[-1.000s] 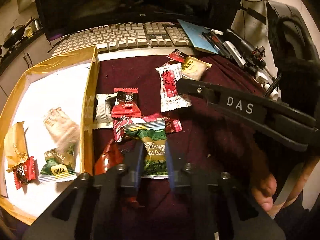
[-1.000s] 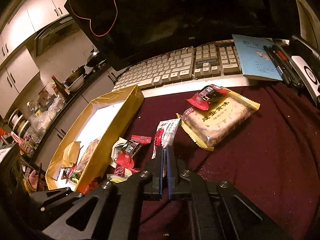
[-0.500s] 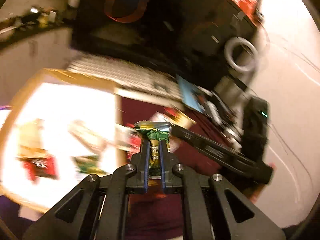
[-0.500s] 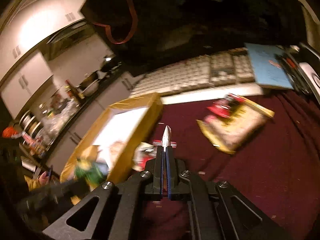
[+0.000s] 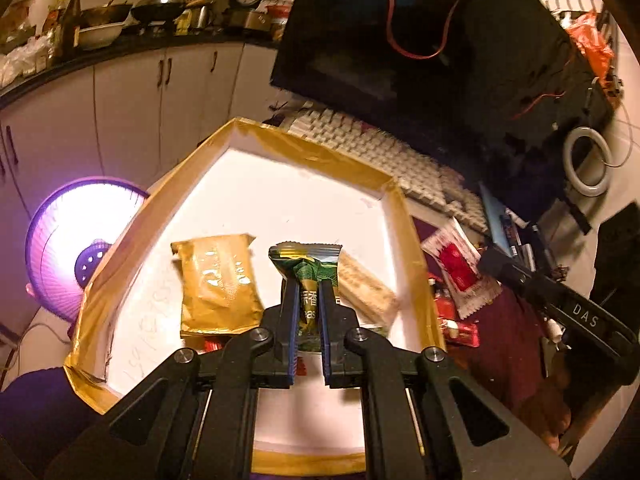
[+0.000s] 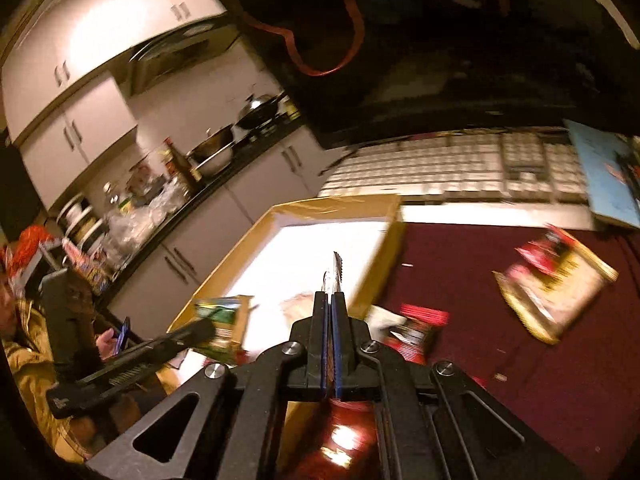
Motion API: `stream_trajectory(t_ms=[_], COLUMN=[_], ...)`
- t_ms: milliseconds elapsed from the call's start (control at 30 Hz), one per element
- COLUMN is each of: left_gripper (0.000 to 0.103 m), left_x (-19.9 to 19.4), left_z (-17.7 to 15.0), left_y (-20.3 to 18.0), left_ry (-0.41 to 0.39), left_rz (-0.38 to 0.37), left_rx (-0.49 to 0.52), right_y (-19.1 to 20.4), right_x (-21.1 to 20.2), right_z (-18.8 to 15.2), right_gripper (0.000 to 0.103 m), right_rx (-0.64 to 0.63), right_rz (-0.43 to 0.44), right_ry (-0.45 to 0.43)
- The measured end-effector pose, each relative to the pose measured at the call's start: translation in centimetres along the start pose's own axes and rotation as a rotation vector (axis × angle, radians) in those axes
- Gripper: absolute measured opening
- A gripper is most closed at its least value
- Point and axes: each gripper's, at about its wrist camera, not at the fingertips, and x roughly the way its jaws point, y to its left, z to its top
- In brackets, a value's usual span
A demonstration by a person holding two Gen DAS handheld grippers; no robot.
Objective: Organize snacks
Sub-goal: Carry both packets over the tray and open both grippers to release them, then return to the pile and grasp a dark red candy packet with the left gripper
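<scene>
My left gripper [image 5: 308, 284] is shut on a green snack packet [image 5: 306, 264] and holds it above the gold-rimmed white box [image 5: 120, 248]. A gold packet [image 5: 218, 280] and a pale biscuit bar [image 5: 366, 288] lie in the box. My right gripper [image 6: 331, 296] is shut on a red and white snack packet [image 6: 335, 274], seen edge-on, held over the box's near edge [image 6: 376, 276]. In the left wrist view the right gripper [image 5: 486, 258] holds that packet [image 5: 456, 264] beyond the box's right wall. The left gripper [image 6: 200, 330] with the green packet [image 6: 218, 314] shows in the right wrist view.
Red packets [image 6: 420, 324] lie on the maroon cloth [image 6: 500, 380] next to the box. A large yellow biscuit pack [image 6: 560, 292] lies to the right. A keyboard [image 6: 440, 168] and monitor [image 5: 400, 48] stand behind. A purple fan [image 5: 76, 248] sits left of the box.
My left gripper has closed on the green packet, lifted it off the cloth and swung it left over the box. My right gripper has lifted the red and white packet toward the box.
</scene>
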Motion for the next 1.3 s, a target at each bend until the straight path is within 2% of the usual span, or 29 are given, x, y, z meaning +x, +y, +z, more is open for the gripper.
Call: stream_trajectory(t_ms=[167, 367, 400, 433, 500, 533, 567, 600, 667, 800, 833, 933, 1067, 1300], left_gripper=[0.006, 0.008, 0.008, 0.01, 0.02, 0.032, 0.043, 0.047, 0.055, 0.055, 0.057, 0.064, 0.064, 0.064], left_x=[1.1, 1.7, 1.6, 1.5, 1.0, 0.7, 0.5, 0.1, -0.4, -1.7, -2.0, -2.5, -2.4, -2.2], left_z=[0.2, 0.5, 0.5, 0.5, 0.3, 0.2, 0.1, 0.0, -0.2, -0.8, -0.9, -1.2, -1.2, -1.9], left_y=[0.1, 0.9, 0.9, 0.9, 0.8, 0.7, 0.5, 0.4, 0.2, -0.8, -1.1, -2.2, -3.0, -5.0], left_ry=[0.024, 0.032, 0.032, 0.033, 0.013, 0.001, -0.012, -0.025, -0.042, -0.056, -0.061, -0.07, -0.06, -0.014], left_rz=[0.039, 0.061, 0.062, 0.063, 0.082, 0.1, 0.119, 0.127, 0.135, 0.133, 0.129, 0.119, 0.113, 0.02], left_rx=[0.024, 0.023, 0.024, 0.026, 0.034, 0.039, 0.042, 0.043, 0.044, 0.063, 0.07, 0.096, 0.111, 0.141], right_y=[2.1, 2.4, 2.3, 2.2, 2.0, 2.0, 2.0, 1.9, 1.5, 0.9, 0.7, -0.5, -2.6, -6.5], right_x=[4.3, 8.8, 9.2, 9.5, 9.3, 9.1, 8.7, 8.1, 6.8, 4.9, 4.4, 3.0, 1.5, 0.4], right_z=[0.6, 0.0, -0.2, -0.3, -0.6, -0.7, -0.7, -0.8, -0.9, -1.3, -1.3, -1.4, -1.4, -1.5], right_gripper=[0.001, 0.002, 0.007, 0.008, 0.013, 0.024, 0.03, 0.041, 0.048, 0.05, 0.054, 0.055, 0.055, 0.055], right_rx=[-0.022, 0.005, 0.008, 0.015, 0.024, 0.022, 0.023, 0.029, 0.039, 0.062, 0.068, 0.088, 0.143, 0.237], right_rz=[0.044, 0.049, 0.05, 0.048, 0.037, 0.04, 0.044, 0.046, 0.049, 0.037, 0.035, 0.018, 0.03, -0.001], right_ry=[0.068, 0.165, 0.174, 0.181, 0.178, 0.172, 0.161, 0.144, 0.109, 0.085, 0.082, 0.065, 0.056, 0.054])
